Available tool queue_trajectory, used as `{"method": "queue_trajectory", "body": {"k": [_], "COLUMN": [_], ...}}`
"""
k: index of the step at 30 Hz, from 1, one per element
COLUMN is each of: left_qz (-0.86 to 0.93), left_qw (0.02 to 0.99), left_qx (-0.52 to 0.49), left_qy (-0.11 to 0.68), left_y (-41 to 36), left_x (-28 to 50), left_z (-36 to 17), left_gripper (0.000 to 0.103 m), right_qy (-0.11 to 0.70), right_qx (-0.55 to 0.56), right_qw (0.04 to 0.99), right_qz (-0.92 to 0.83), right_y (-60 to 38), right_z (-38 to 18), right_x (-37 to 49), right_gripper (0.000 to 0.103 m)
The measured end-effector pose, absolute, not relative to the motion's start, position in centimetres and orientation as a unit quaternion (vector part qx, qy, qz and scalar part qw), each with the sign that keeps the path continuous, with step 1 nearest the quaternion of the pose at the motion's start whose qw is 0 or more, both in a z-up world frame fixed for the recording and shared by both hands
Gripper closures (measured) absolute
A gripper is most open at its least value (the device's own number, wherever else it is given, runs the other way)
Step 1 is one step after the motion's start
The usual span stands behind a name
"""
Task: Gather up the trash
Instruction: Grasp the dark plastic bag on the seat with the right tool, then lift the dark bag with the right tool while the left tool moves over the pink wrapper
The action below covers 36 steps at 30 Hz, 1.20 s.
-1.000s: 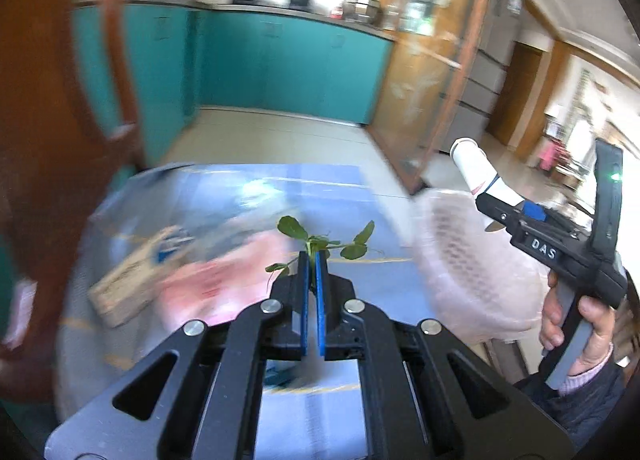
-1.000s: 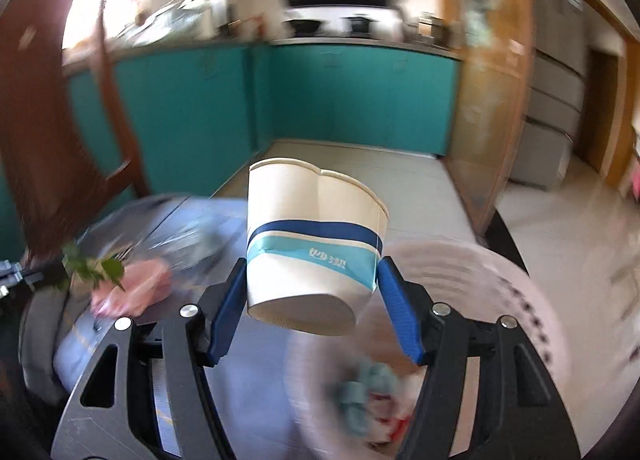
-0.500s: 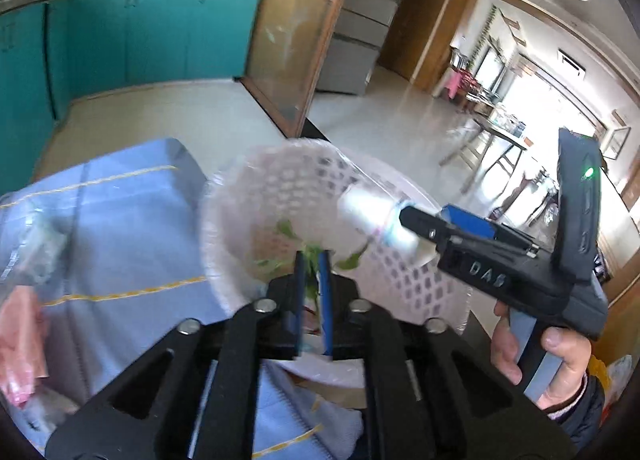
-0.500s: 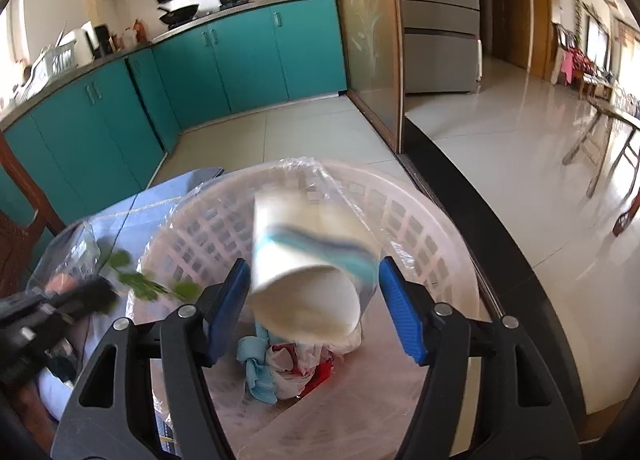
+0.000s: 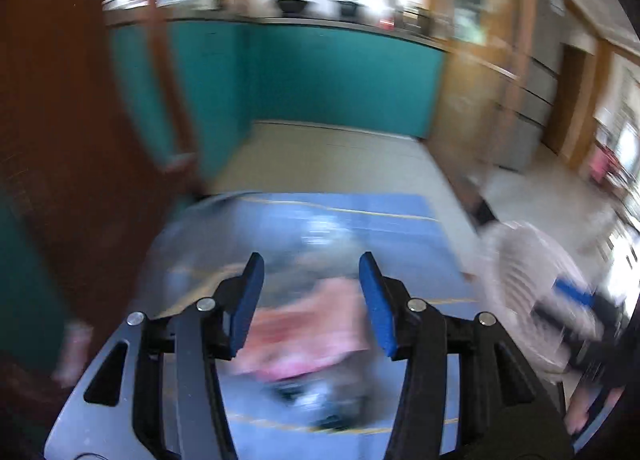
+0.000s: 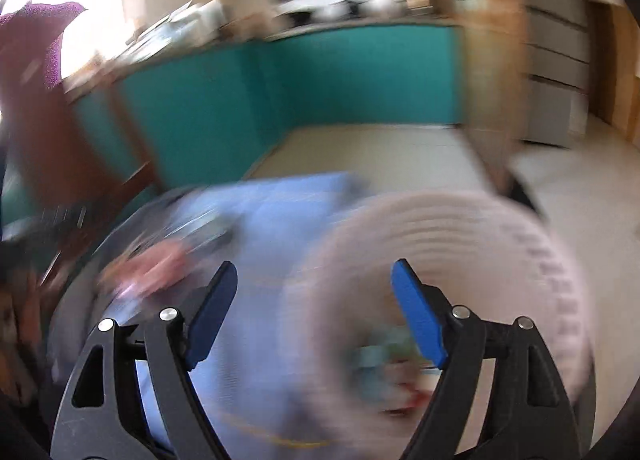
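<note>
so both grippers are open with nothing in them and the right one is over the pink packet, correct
Not quite. The right gripper is open and empty, but the right wrist view shows it by the white basket. The left gripper, open and empty, frames the pink packet.

Blue tablecloth (image 5: 360, 228) far part bare; pink wrapper (image 5: 304, 344) ahead, white basket (image 6: 460, 244) right, chair (image 5: 60, 140) left.

I can read no text, label, brand, number or sign in either wrist view; both are smeared by motion blur, and nothing printed stands out on the cloth, the basket or the cabinets.
</note>
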<state>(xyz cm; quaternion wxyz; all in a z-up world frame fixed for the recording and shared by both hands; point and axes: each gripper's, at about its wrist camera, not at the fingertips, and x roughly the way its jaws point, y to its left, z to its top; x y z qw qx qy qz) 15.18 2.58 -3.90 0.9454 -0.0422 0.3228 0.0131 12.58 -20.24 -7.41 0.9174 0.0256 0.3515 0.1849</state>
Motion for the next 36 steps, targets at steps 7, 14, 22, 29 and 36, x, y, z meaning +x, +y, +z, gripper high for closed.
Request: {"method": "queue_trajectory", "body": {"k": [7,14,22,29,36], "left_qz": [0.055,0.063,0.058,0.05,0.047], "left_qw": [0.944,0.939,0.938,0.933,0.93], "left_qx": [-0.074,-0.075,-0.079,-0.078,-0.077], "left_qy": [0.317,0.33,0.331,0.347,0.357], "left_y": [6.6,8.2,8.8,8.3,7.7], "left_x": [12.2,10.1,9.8,10.4,10.7], "left_z": [-3.3,-4.1,-4.0,-4.9,-5.6], "left_gripper": [0.035,0.031,0.03,0.029,0.028], "right_qy": [0.414,0.401,0.397,0.39,0.376], "right_qx": [-0.056,-0.148,-0.155,-0.081,-0.002], "right_qw": [0.852,0.851,0.852,0.867,0.889], "right_qz": [0.314,0.304,0.304,0.298,0.262], "right_y": [-6.2,-0.5,-3.2,-9.0,-13.8], "right_z": [-12.1,-13.8,-13.3,-11.3,-9.5], "right_x": [13.4,13.1,11.7,11.3,11.9], "right_gripper": [0.025,0.04,0.055,0.055,0.055]}}
